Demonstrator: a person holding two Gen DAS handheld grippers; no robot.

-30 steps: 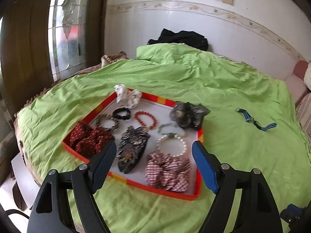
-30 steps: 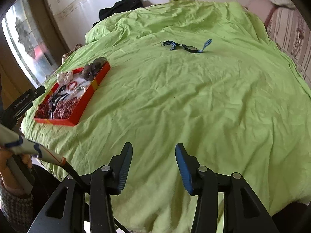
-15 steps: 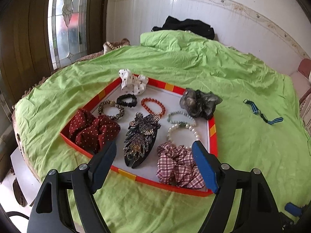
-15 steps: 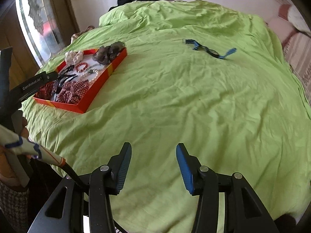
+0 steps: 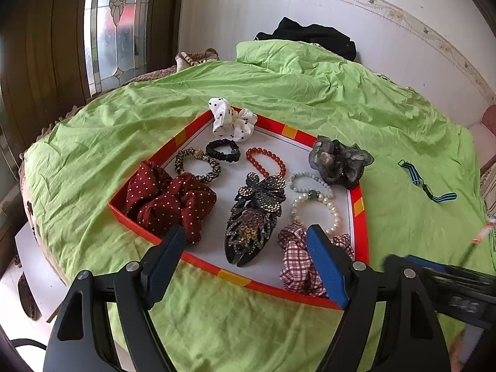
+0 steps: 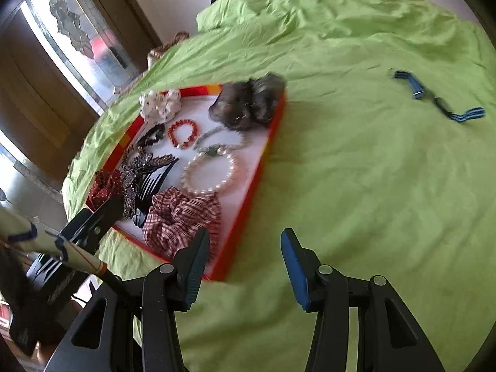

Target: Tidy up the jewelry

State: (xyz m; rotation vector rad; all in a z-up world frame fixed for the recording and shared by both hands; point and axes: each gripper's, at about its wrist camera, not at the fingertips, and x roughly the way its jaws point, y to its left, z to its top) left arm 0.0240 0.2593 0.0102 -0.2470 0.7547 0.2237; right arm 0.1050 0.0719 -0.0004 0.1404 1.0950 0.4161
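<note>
The jewelry is gathered in the red tray [image 5: 361, 214] on the green bed [image 5: 279, 93], presumably so that nothing sinks into the sheet folds. One striped strap [image 5: 427, 186] lies well apart on the sheet. The left claw [image 5: 245, 263] and the right claw [image 6: 243, 268] are both held released and empty above the tray's near edge, evidently for picking.

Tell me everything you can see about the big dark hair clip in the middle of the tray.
The hair clip is a long, dark claw-style piece lying flat on the white floor of the red-rimmed tray. Its top is covered with glittery bronze and gold stones shaped like a butterfly or flower. The right wrist view shows dark comb teeth along one side. It lies between the maroon dotted scrunchie and the pearl bracelet, its far end touching or overlapping the red bead bracelet. No gripper touches it.
</note>
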